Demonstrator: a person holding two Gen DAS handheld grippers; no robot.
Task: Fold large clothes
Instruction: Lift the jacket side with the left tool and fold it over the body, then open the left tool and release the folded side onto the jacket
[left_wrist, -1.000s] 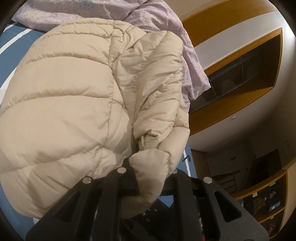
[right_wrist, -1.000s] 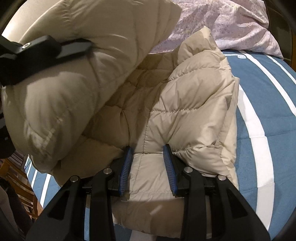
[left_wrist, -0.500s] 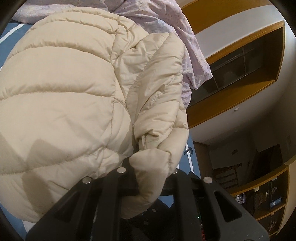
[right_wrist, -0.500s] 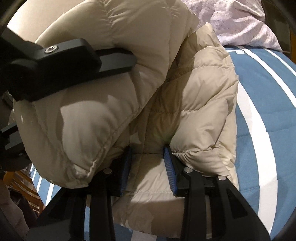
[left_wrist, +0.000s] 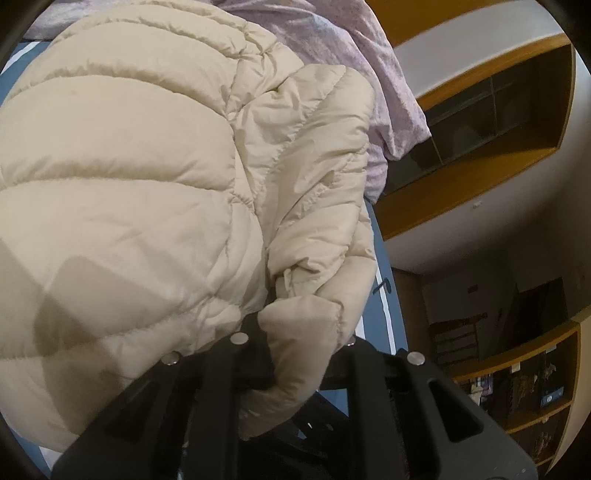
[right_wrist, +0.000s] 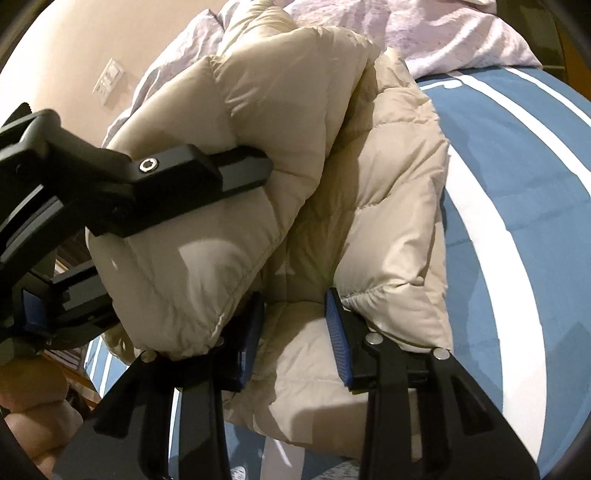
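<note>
A beige quilted puffer jacket (left_wrist: 129, 184) lies on the bed and fills most of both views. My left gripper (left_wrist: 299, 332) is shut on a bunched edge of the jacket, which hides its fingertips. In the right wrist view its upper finger (right_wrist: 236, 171) presses on a thick fold of the jacket (right_wrist: 258, 129), held raised over the flat lower layer (right_wrist: 388, 221). My right gripper (right_wrist: 293, 332) sits at the jacket's near edge. Its blue pads (right_wrist: 336, 332) pinch the puffy lower layer, and the raised fold overhangs the left pad.
The bed has a blue sheet with white stripes (right_wrist: 517, 184). A crumpled lilac duvet (right_wrist: 443, 37) lies beyond the jacket. Wooden shelving (left_wrist: 480, 110) and a bookshelf (left_wrist: 535, 387) stand off the bed's side. A person's hand (right_wrist: 33, 417) shows at the lower left.
The left gripper has carried its fold further across the jacket toward the right gripper, covering more of the lower layer. The right wrist view has tilted.
</note>
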